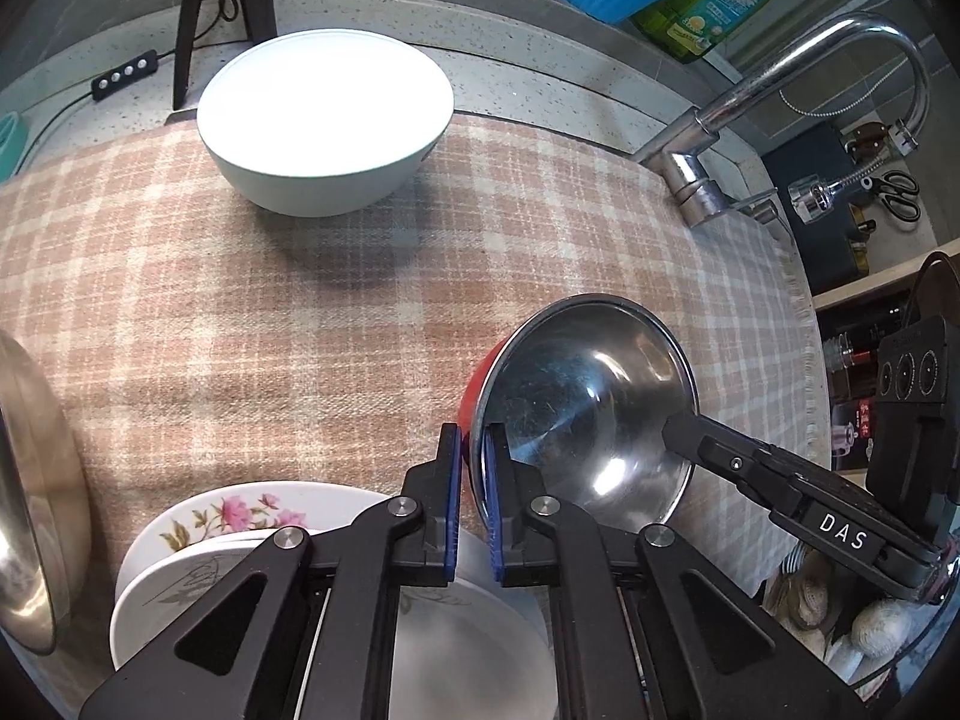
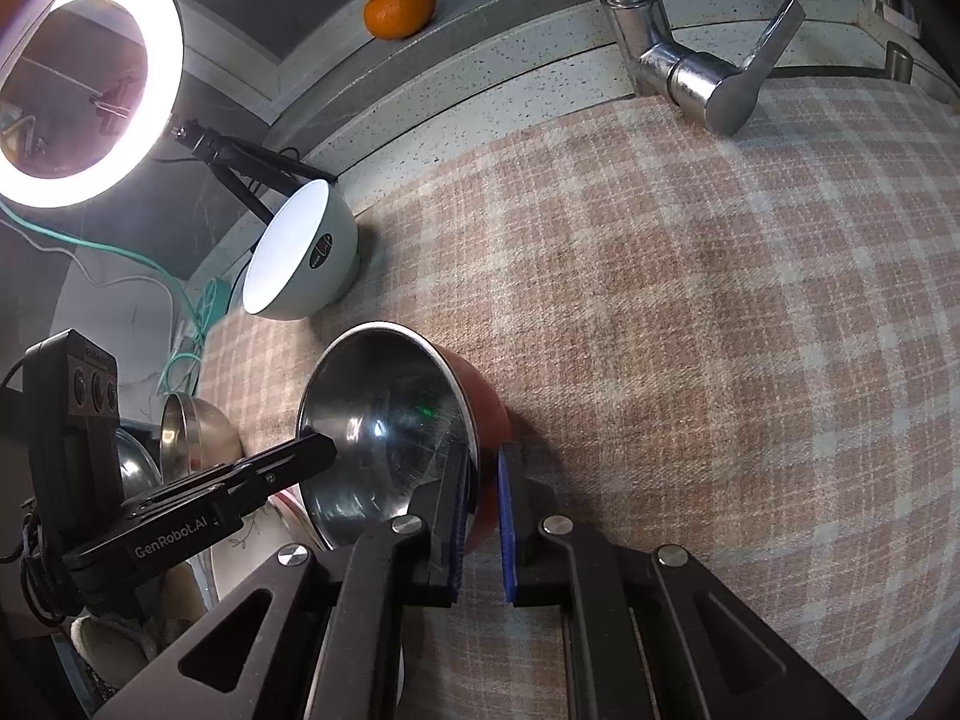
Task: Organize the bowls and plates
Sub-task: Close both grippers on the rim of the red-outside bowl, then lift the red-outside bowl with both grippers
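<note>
The left gripper pinches the near rim of the red-sided, steel-lined bowl, tilted above the plaid cloth; the right gripper clamps the opposite rim. Light, rigid, slippery steel: the thin rim is probably the best hold.

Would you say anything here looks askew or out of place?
Yes: the steel bowl with the red outside is tipped steeply over the checked cloth, held by its rim between the left gripper and right gripper. The white bowl sits upright.

steel bowl on cloth | white bowl behind | plates left
</note>
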### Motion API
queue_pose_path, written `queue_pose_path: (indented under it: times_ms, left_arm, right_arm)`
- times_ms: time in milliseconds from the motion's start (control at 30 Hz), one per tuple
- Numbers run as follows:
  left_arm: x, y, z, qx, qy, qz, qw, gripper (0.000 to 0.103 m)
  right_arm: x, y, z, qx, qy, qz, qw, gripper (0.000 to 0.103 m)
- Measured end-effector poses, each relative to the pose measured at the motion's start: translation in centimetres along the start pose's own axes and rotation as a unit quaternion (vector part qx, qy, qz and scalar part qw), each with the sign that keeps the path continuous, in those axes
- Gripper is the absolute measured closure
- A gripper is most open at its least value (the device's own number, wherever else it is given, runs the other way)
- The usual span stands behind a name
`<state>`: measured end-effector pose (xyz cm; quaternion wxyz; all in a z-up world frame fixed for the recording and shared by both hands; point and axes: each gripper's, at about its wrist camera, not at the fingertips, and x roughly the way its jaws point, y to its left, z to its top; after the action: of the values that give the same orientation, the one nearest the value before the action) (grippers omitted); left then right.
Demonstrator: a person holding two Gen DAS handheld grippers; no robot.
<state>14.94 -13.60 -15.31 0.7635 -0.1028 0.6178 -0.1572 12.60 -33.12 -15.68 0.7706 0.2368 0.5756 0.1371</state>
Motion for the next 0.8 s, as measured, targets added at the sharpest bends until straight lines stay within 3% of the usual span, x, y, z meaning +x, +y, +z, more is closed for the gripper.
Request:
queue_pose_path:
  times_ms: [367,800]
  left_arm:
    - [-1.9,0.2,-0.2,-0.005,-0.019,-0.012,0.9997,0.097]
    - [-6.3,1.2,-1.0,-0.012,-0.056,-0.016,0.9982,0.097]
  right_arm:
    - [-1.4,1.0,0.4,-0.004,-0.011,0.0,1.0,0.095]
    - [-3.7,5.1,0.3,-0.038,-0.023,0.009,0.999,0.095]
